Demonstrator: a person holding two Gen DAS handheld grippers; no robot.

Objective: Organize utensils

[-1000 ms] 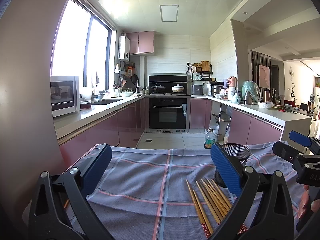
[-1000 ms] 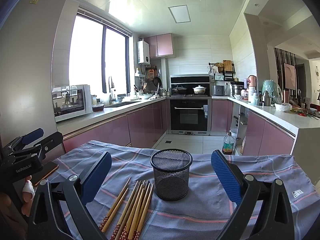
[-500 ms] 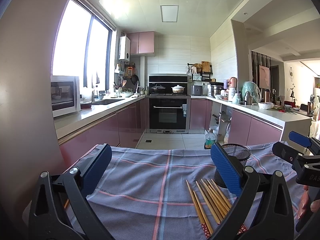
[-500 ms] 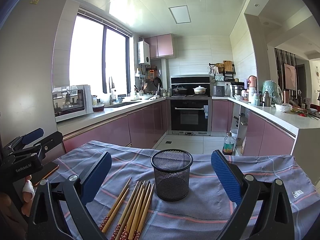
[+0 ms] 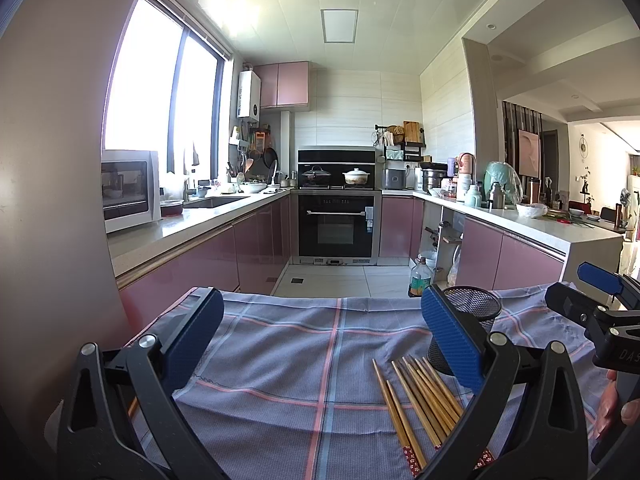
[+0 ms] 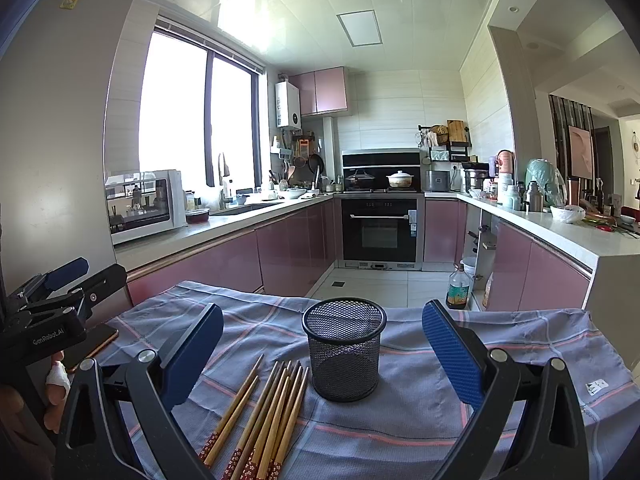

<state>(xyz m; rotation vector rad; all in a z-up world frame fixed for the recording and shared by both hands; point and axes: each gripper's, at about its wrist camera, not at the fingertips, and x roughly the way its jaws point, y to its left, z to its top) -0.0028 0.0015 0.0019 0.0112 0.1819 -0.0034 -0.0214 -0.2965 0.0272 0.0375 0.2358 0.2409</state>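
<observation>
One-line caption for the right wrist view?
Open right gripper faces an empty mesh cup, chopsticks lying beside it on checked cloth.

Checked cloth [image 6: 420, 412], microwave [image 6: 146, 204], black oven [image 6: 380, 232], floor bottle [image 6: 457, 288].

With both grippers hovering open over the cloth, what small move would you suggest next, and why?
Probably lower the right gripper toward the chopsticks and close on one or two. They lie loose on the cloth, just left of the upright mesh holder, which looks empty. The left gripper is open too, with the bundle by its right finger.
</observation>
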